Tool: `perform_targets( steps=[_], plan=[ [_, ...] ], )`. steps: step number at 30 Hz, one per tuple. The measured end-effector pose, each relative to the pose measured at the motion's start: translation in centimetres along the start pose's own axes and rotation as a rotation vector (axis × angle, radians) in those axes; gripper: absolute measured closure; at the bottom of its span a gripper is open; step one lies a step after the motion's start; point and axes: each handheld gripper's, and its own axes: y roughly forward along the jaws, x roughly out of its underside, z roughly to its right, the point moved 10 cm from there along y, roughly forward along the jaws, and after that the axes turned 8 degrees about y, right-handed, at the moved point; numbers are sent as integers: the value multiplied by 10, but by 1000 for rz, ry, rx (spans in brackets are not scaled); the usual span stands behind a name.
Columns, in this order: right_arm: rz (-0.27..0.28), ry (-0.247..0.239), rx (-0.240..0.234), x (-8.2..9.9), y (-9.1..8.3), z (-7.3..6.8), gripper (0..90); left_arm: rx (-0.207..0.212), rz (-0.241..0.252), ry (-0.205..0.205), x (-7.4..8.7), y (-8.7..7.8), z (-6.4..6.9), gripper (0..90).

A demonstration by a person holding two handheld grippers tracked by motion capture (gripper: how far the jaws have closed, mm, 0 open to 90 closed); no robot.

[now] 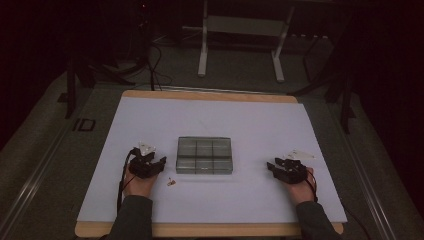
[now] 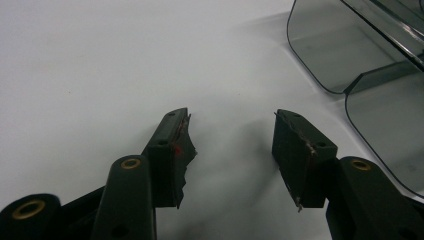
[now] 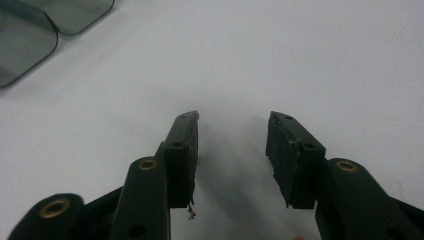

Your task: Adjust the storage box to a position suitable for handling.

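Note:
A clear grey compartment box [image 1: 204, 155] with several cells sits in the middle of the white table mat [image 1: 210, 125]. My left gripper [image 1: 149, 161] rests on the mat just left of the box, jaws open and empty; the left gripper view shows the same open left gripper [image 2: 232, 120] with the box [image 2: 360, 55] at upper right. My right gripper [image 1: 280, 166] lies on the mat to the right of the box, also open with nothing between its jaws; the right gripper [image 3: 234, 120] sees the box's corner [image 3: 35, 25] at upper left. A small brownish object [image 1: 171, 182] lies near the left hand.
The mat covers a wooden tabletop [image 1: 210, 230] whose edge shows at front. Behind the table stands a white metal frame [image 1: 240, 35] on the dark floor, with cables [image 1: 152, 65] at the left. Small clear bits [image 1: 300, 152] lie beyond the right gripper.

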Motion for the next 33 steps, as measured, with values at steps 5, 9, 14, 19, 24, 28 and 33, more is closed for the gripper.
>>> perform_targets(
  steps=[5,9,14,19,24,28,33],
  plan=[
    [2,-1,8,-1,0,0,555,13,4,-7,0,0,0,525],
    [2,-10,8,-1,1,-1,555,10,-5,26,-1,0,1,566],
    [-5,-3,10,-1,2,-2,558,24,-14,51,-4,3,1,618],
    [-4,-19,7,-2,3,-6,558,50,-6,29,-7,5,-1,685],
    [0,-39,7,-2,4,-10,566,83,-5,51,-15,8,6,760],
    [2,-57,7,-3,5,-13,575,110,27,69,-27,10,17,854],
    [3,-69,1,-4,6,-15,576,153,30,85,-31,12,27,898]
  ],
)
